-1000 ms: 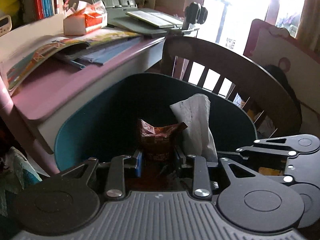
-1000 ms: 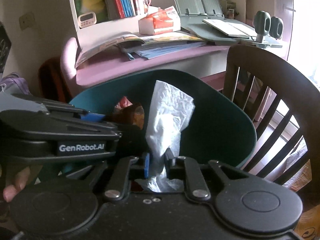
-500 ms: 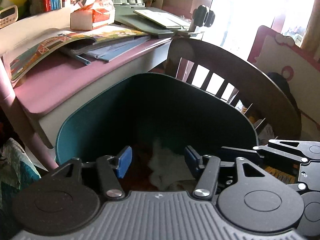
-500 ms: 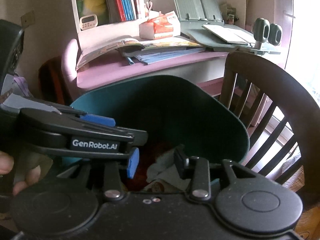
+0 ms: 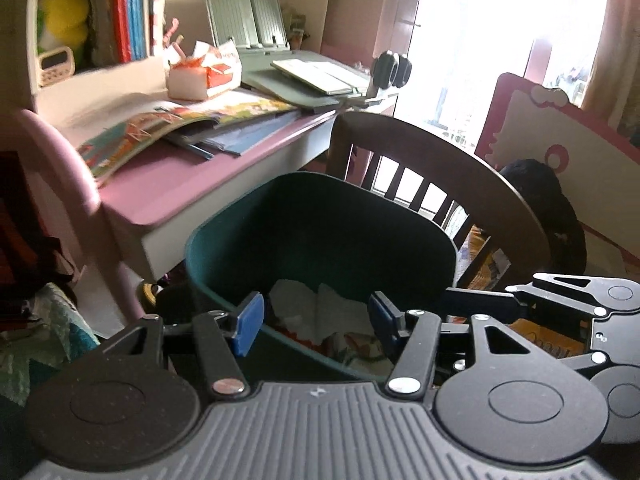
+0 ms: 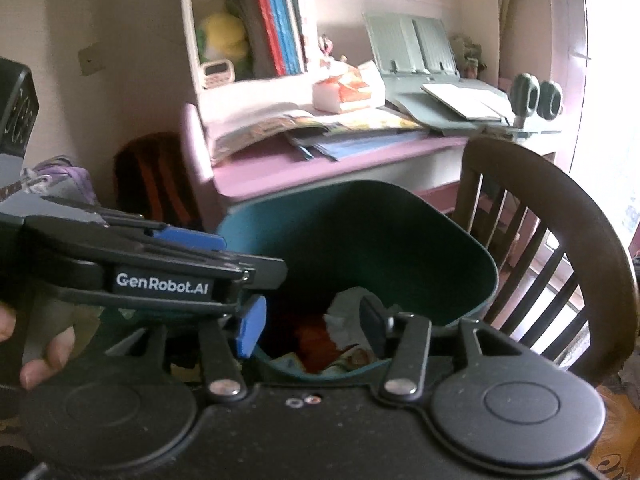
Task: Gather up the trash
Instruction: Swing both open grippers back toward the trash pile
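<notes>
Both drops were done! The left hand-held gripper [image 5: 314, 324] and right hand-held gripper [image 6: 312, 326], jaws just opened, stood wide and empty above the teal bin [image 5: 320, 216]; white tissue [image 5: 320, 312] and wrapper [image 6: 314, 338] lay inside.

Both grippers, a second ago clamped on trash over the teal bin [image 5: 320, 216], have just been opening and now stand empty above it: the white tissue [image 5: 320, 312] and red wrapper [image 6: 316, 336] (earlier pinched in right and left jaws respectively) lie inside.
</notes>
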